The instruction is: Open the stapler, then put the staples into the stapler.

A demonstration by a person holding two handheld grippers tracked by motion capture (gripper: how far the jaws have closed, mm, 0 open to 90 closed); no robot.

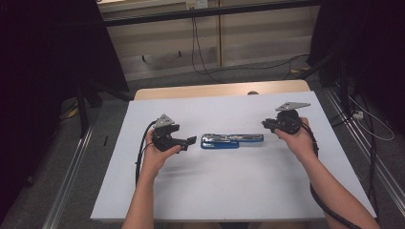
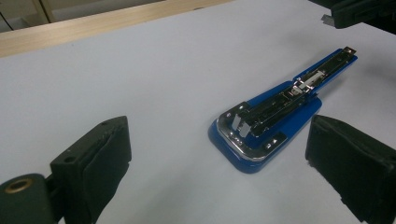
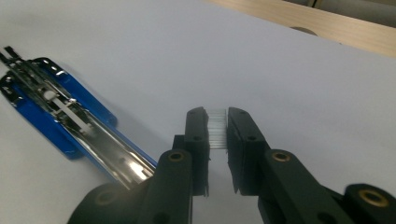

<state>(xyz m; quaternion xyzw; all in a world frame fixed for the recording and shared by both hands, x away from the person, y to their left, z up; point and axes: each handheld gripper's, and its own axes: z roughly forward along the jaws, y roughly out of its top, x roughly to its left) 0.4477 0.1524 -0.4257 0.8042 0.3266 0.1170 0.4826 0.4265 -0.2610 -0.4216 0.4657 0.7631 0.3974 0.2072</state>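
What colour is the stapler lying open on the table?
The stapler is blue with shiny silver metal inside, seen best in the left gripper view.

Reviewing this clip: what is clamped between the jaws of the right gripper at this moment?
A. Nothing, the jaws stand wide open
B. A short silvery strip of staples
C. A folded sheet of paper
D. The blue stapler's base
B: in the right gripper view the right gripper pinches a short silvery strip of staples, while the opened blue and chrome stapler lies apart on the white table cover.
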